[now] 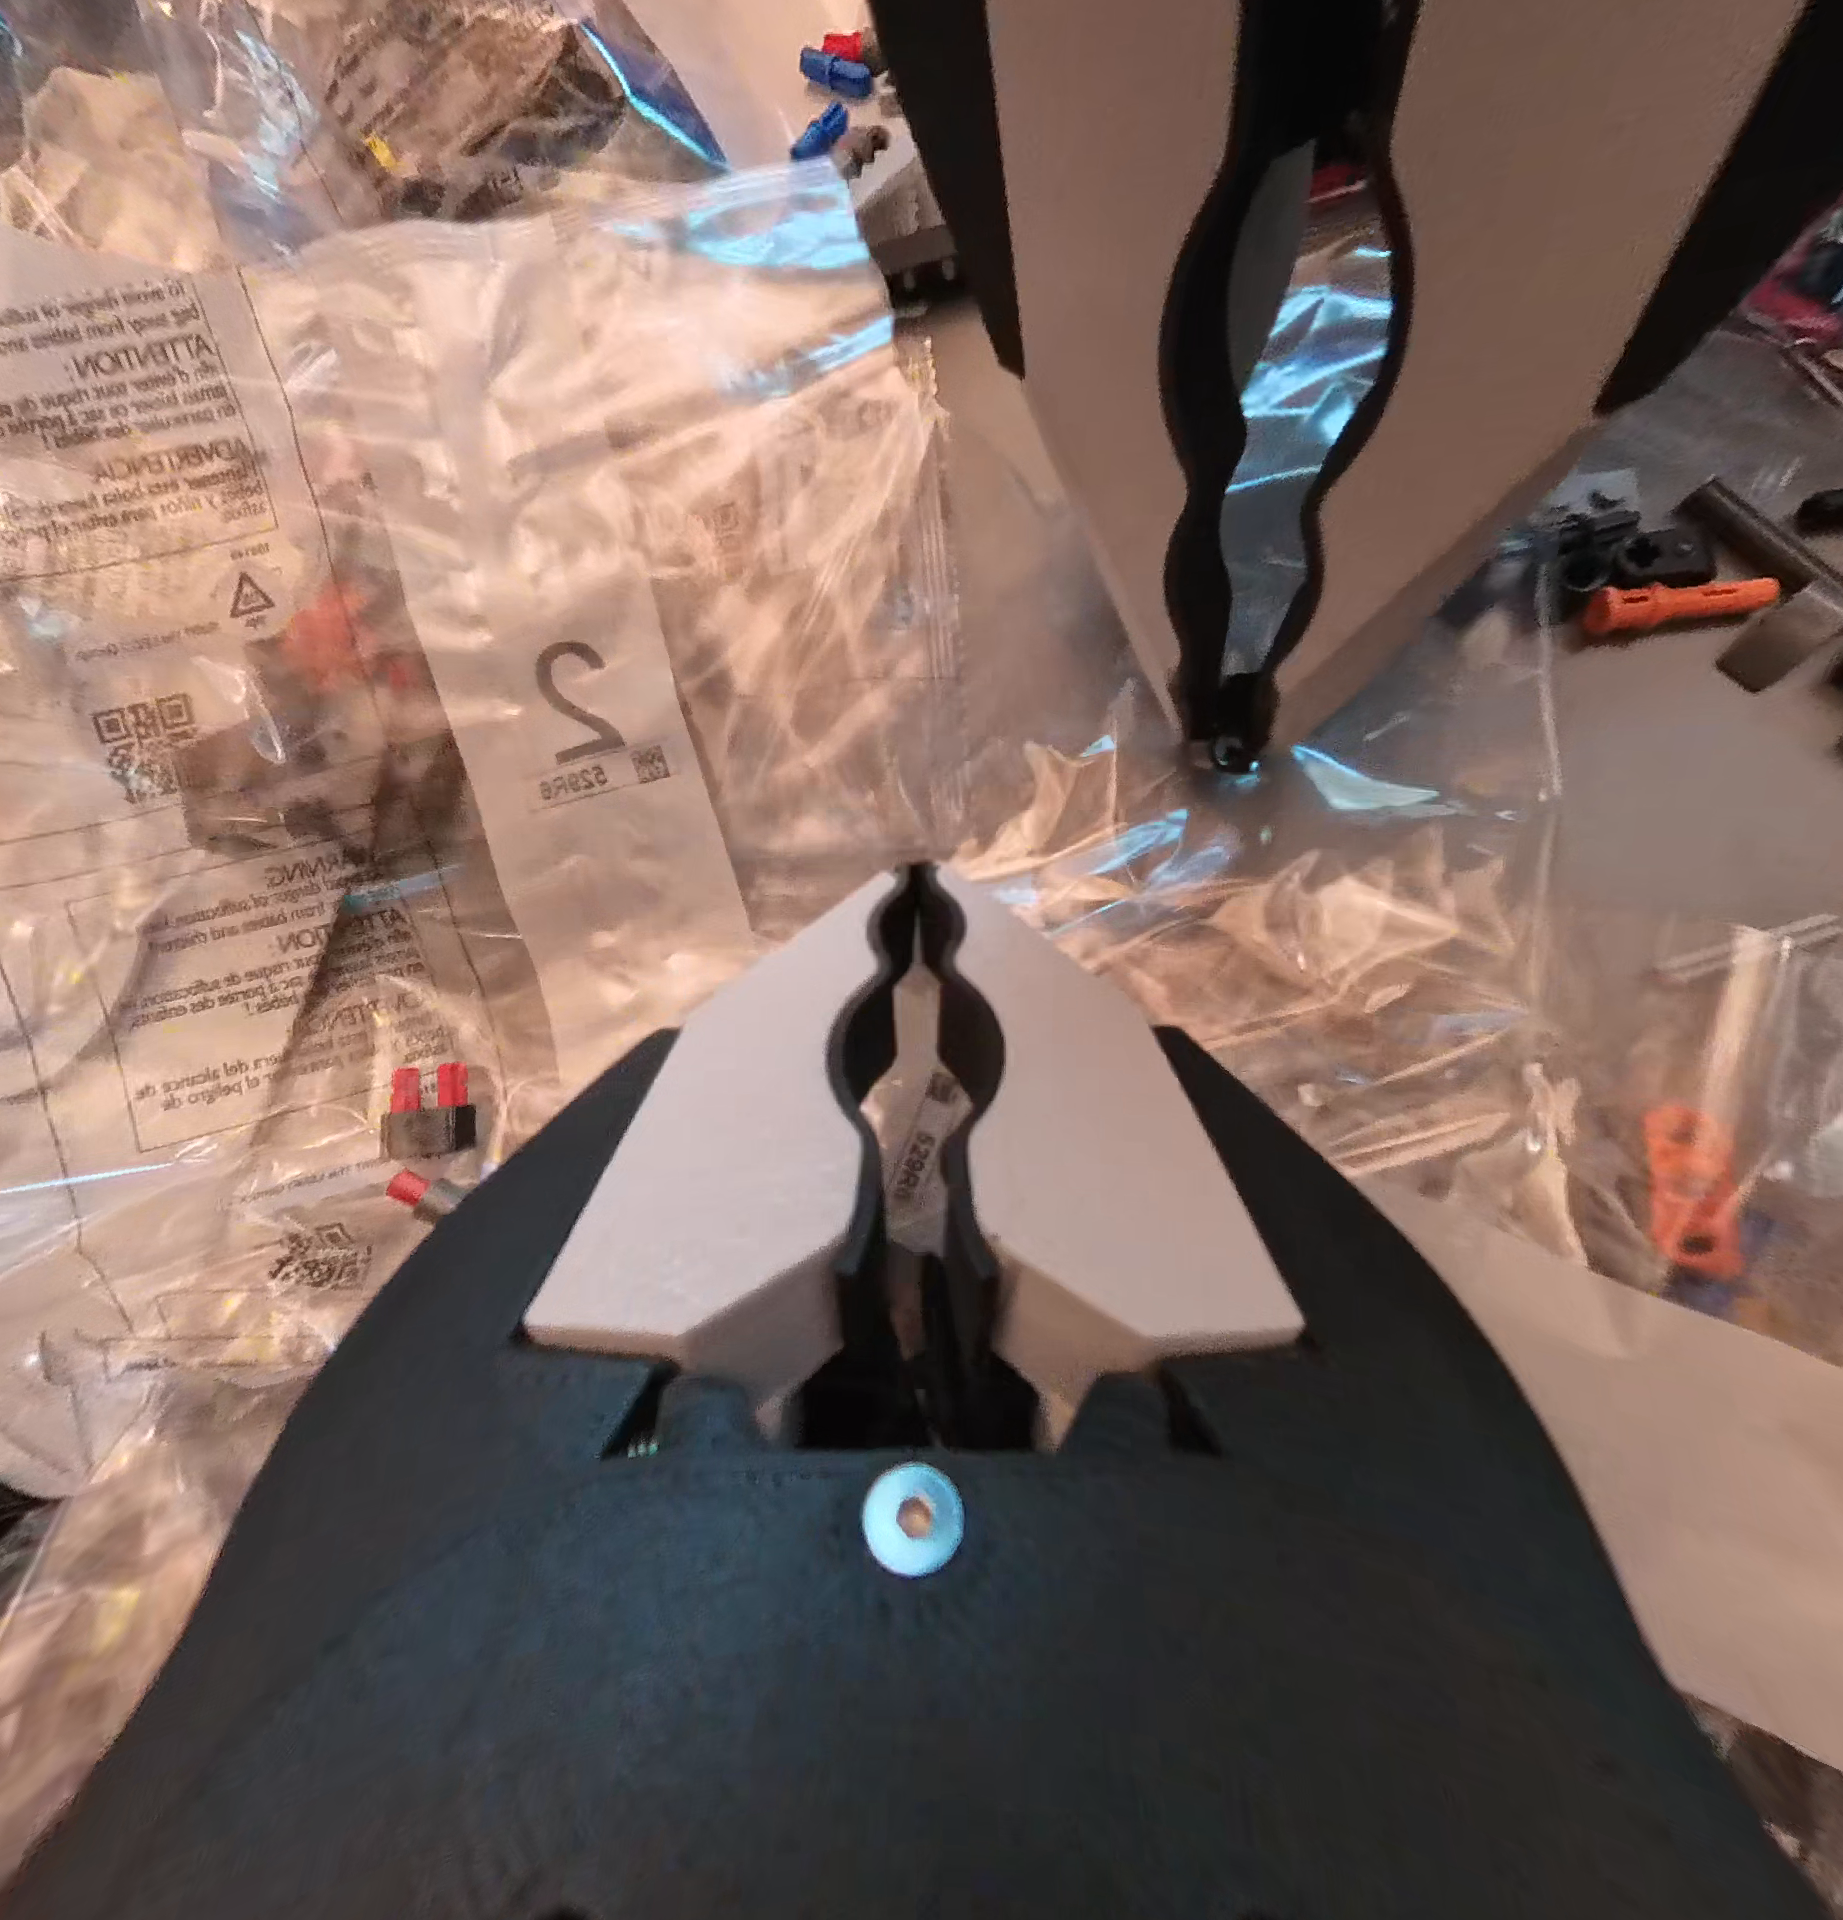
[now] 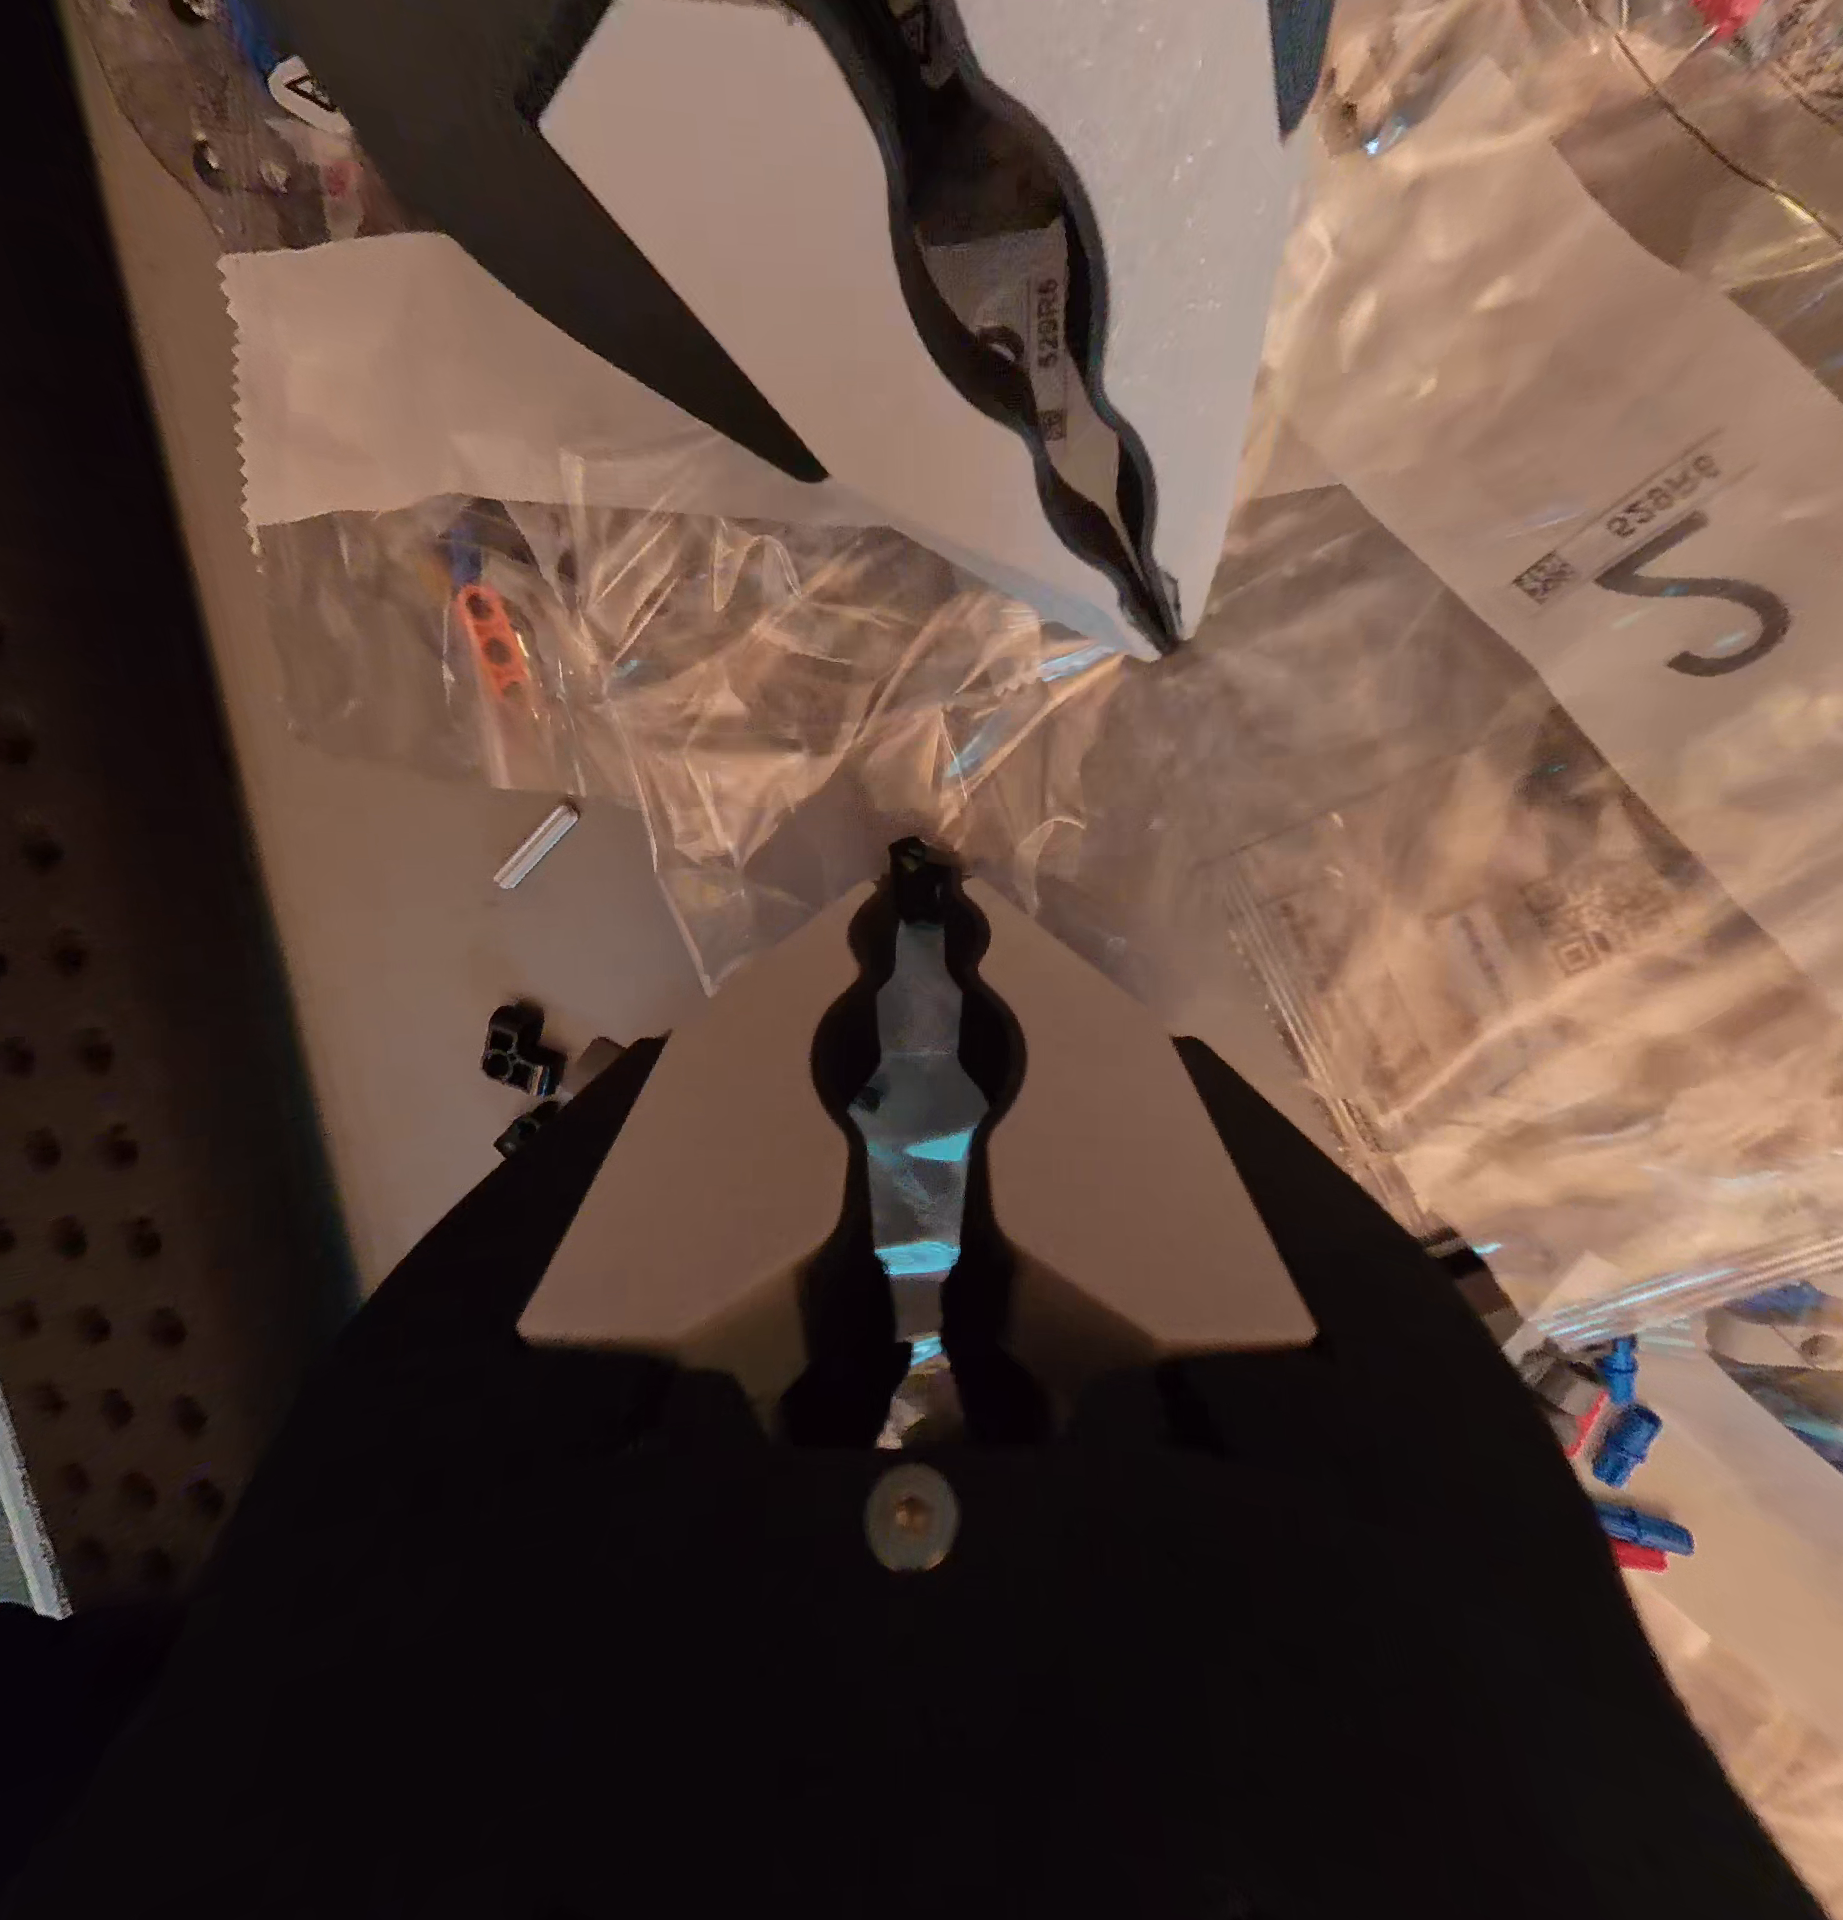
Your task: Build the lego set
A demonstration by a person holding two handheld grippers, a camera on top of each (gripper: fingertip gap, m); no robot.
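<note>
Between both closed grippers (image 1: 917, 878) (image 2: 912, 862), crinkled plastic bag (image 1: 1156, 831) stretches.

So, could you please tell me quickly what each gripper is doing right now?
Left gripper: jaws closed on the clear plastic bag.
Right gripper: jaws closed on the same clear plastic bag, with a small black piece at the tips.

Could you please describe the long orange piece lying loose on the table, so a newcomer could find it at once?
In the left wrist view, start from the crinkled clear plastic bags and go right, past the right hand-held gripper. On the bare table lies the orange piece, a slim bar beside black pieces; unlike the other orange part, it is not bagged.
</note>
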